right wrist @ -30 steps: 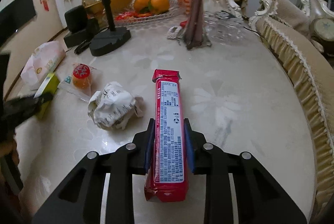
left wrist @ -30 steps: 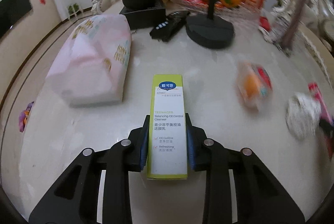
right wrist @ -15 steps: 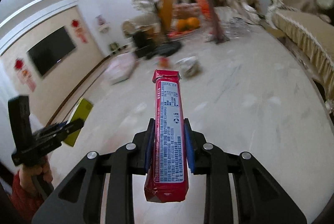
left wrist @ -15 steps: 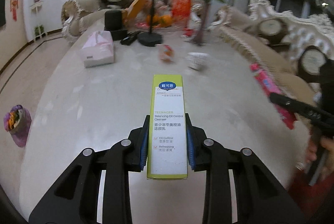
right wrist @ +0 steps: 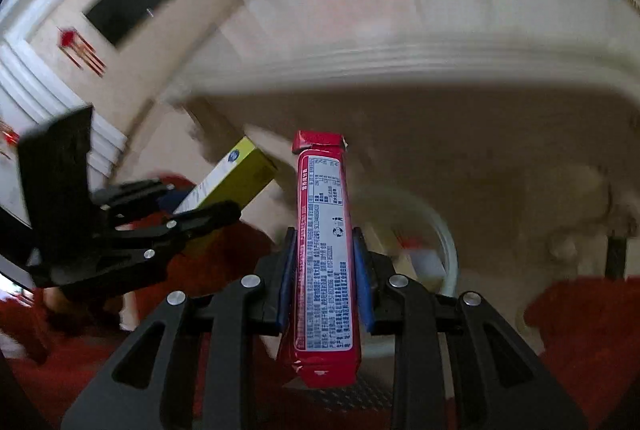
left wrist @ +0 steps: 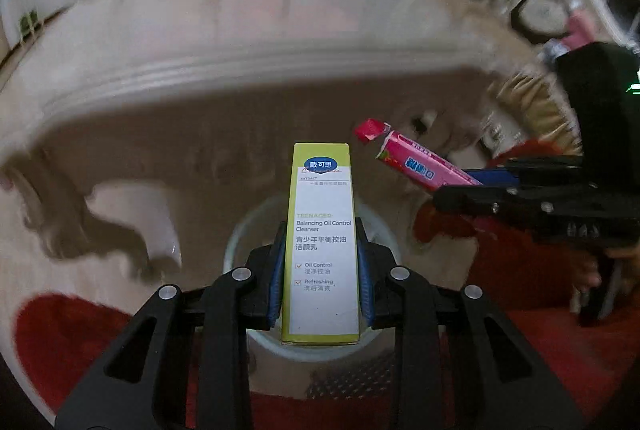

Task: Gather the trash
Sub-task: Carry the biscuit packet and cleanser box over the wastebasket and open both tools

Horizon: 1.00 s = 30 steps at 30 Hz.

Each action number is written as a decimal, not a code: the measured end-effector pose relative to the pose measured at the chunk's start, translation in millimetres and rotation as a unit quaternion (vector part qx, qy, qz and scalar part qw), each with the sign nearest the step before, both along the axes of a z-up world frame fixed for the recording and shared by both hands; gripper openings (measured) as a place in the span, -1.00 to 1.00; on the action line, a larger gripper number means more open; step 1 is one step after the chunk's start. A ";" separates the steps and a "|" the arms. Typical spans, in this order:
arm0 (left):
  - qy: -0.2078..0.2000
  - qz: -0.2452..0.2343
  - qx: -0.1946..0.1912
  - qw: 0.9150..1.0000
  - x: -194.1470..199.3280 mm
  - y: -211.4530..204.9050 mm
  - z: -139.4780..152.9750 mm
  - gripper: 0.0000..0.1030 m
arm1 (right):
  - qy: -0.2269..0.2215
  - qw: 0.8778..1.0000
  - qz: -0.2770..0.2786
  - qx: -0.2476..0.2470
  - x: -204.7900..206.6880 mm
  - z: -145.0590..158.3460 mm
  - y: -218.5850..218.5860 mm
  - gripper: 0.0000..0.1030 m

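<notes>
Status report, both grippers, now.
Left gripper shut on green cleanser box, above the white bin. Right gripper shut on red wrapper, bin rim just beyond. Nothing released yet; nothing seen blocking the bin.

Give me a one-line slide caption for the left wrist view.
Left gripper holds cleanser box above white bin.
</notes>
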<state>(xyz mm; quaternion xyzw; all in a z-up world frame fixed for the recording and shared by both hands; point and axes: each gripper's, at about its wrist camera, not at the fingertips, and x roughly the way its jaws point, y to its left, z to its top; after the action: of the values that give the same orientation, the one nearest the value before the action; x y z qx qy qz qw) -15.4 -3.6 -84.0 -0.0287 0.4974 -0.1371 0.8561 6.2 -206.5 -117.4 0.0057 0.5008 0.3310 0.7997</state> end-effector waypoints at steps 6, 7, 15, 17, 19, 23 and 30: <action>0.093 0.016 0.022 0.995 30.8 -14.2 -100.9 -0.42 | 0.035 0.996 -0.030 -0.080 29.4 -81.2 28.3 -0.52; 0.103 0.018 0.026 0.994 34.3 -15.4 -113.3 -0.42 | 0.041 0.994 -0.028 -0.094 31.7 -92.3 32.6 -0.52; 0.137 0.012 0.059 0.989 24.7 -24.1 -148.2 -0.42 | 0.057 0.989 -0.011 -0.139 38.7 -130.3 53.5 -0.52; 0.137 0.014 0.058 0.989 23.2 -24.9 -147.2 -0.42 | 0.057 0.988 -0.010 -0.145 33.7 -134.3 52.5 -0.51; 0.145 0.012 0.058 0.988 22.6 -24.1 -149.0 -0.42 | 0.055 0.988 -0.013 -0.146 32.6 -135.1 52.2 -0.51; 0.160 0.017 0.061 0.985 22.6 -22.3 -152.9 0.24 | 0.053 0.987 -0.016 -0.149 28.8 -142.8 41.9 -0.49; 0.159 0.020 0.067 0.985 21.4 -21.3 -152.8 0.52 | 0.037 0.987 -0.035 -0.154 30.1 -140.0 30.0 0.26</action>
<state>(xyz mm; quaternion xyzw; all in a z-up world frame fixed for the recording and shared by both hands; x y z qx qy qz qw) 6.0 -24.9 -236.8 -0.0029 0.6350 -0.0799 0.7684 36.3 -176.5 -257.4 -0.0879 0.5750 0.2214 0.7827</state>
